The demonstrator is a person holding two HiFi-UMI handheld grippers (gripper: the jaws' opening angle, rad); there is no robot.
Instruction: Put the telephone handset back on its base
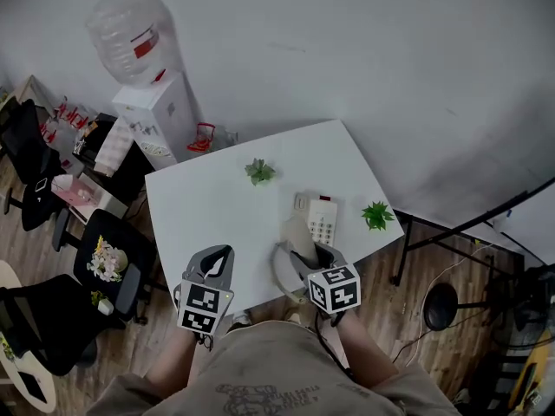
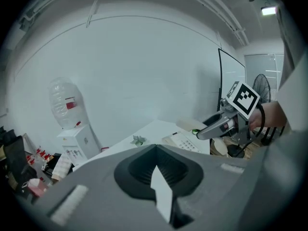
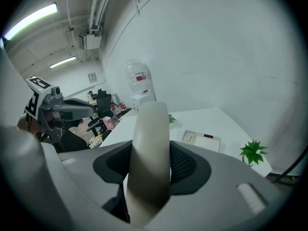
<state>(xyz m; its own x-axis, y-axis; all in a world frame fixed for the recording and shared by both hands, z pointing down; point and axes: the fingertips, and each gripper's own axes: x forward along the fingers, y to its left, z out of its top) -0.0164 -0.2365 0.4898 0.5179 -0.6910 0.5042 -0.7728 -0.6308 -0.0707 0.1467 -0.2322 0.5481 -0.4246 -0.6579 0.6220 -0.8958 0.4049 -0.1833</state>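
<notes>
The beige telephone handset [image 1: 297, 235] is clamped upright between the jaws of my right gripper [image 1: 309, 256], just above the table's near edge. Its coiled cord [image 1: 277, 273] loops down to the left. In the right gripper view the handset [image 3: 151, 119] fills the middle and hides the gap of that gripper [image 3: 150, 150]. The white telephone base [image 1: 320, 218] with its keypad lies flat on the table just beyond; the base [image 3: 202, 141] shows an empty cradle. My left gripper [image 1: 224, 251] hangs off the table's near edge, jaws together and holding nothing [image 2: 155, 147].
The white table [image 1: 208, 206] carries two small green plants [image 1: 258, 172] [image 1: 376, 215]. A water dispenser [image 1: 156, 115] stands behind it on the left. Black office chairs [image 1: 113, 263] crowd the left side. A black stand [image 1: 442, 306] and cables sit on the floor at the right.
</notes>
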